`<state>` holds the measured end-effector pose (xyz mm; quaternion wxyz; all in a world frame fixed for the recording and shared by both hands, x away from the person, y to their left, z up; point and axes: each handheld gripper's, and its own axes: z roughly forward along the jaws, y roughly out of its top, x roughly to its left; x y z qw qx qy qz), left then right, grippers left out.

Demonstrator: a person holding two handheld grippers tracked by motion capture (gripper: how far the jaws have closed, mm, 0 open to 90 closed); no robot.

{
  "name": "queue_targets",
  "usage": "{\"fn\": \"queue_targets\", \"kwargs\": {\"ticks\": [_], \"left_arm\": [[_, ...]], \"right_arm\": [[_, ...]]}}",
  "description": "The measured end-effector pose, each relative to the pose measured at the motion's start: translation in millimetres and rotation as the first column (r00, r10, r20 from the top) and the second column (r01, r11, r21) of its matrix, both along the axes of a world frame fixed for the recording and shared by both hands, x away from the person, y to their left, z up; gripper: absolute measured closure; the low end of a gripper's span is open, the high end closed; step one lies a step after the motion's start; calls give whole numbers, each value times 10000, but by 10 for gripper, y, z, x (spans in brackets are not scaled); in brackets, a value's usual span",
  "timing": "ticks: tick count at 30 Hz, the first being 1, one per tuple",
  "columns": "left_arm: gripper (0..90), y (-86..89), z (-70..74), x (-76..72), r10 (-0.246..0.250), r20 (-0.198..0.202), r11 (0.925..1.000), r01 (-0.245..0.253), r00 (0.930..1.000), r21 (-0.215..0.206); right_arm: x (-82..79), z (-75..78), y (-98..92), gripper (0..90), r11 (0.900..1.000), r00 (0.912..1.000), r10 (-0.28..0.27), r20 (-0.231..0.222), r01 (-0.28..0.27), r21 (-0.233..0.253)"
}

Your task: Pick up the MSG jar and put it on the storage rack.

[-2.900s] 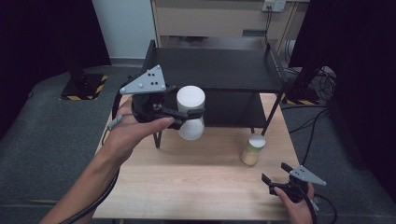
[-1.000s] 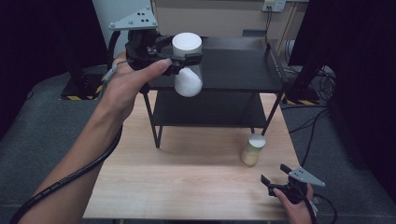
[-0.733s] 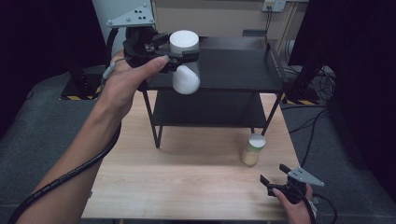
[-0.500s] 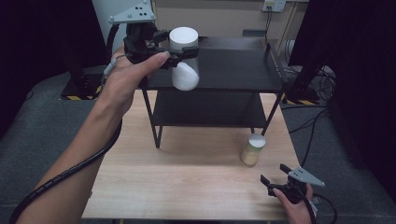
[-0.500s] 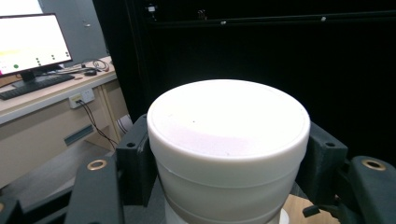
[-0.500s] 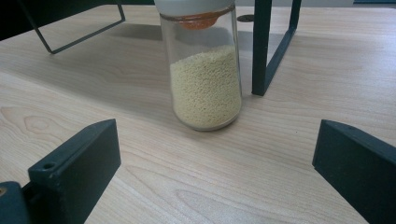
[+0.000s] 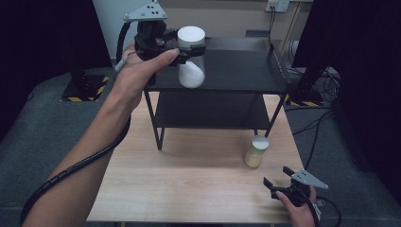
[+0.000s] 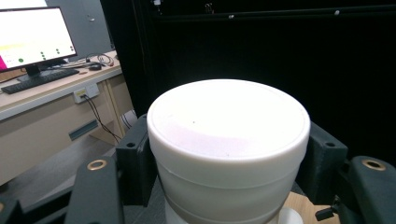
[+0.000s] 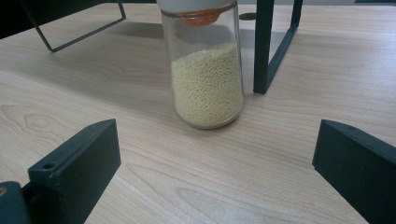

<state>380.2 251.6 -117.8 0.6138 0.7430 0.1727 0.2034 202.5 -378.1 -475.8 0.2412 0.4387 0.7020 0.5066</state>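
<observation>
A glass jar with a white lid and white powder (image 7: pixel 191 59) is held at the front left of the black rack's top shelf (image 7: pixel 241 71); whether it touches the shelf I cannot tell. My left gripper (image 7: pixel 189 49) is shut on it just under the lid, which looms large in the left gripper view (image 8: pixel 228 135). A second jar (image 7: pixel 256 151) with yellowish grains stands on the wooden table (image 7: pixel 189 189) beside the rack's front right leg. My right gripper (image 7: pixel 279 180) rests open near the table's front right corner, pointing at that jar (image 9: pixel 208 70), a short way off.
The rack's lower shelf (image 7: pixel 208 111) is bare. Its front right leg (image 9: pixel 264 46) stands just right of the grain jar. Cables (image 7: pixel 326 118) lie on the grey floor at the right. A desk with a monitor (image 8: pixel 32 39) shows far off.
My left gripper has lifted the white-powder jar from in front of the lower shelf up to the top shelf, then eased it back and down. The right gripper has stayed in place.
</observation>
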Motion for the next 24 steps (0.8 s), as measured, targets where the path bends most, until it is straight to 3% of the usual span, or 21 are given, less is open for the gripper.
{"fn": "queue_targets", "kwargs": {"ticks": [24], "left_arm": [[325,-77,-133,215,397,-273,9990,-402,9988,-176]], "right_arm": [[11,-11,8,14,10000,10000,51,-84,-51,-18]]}}
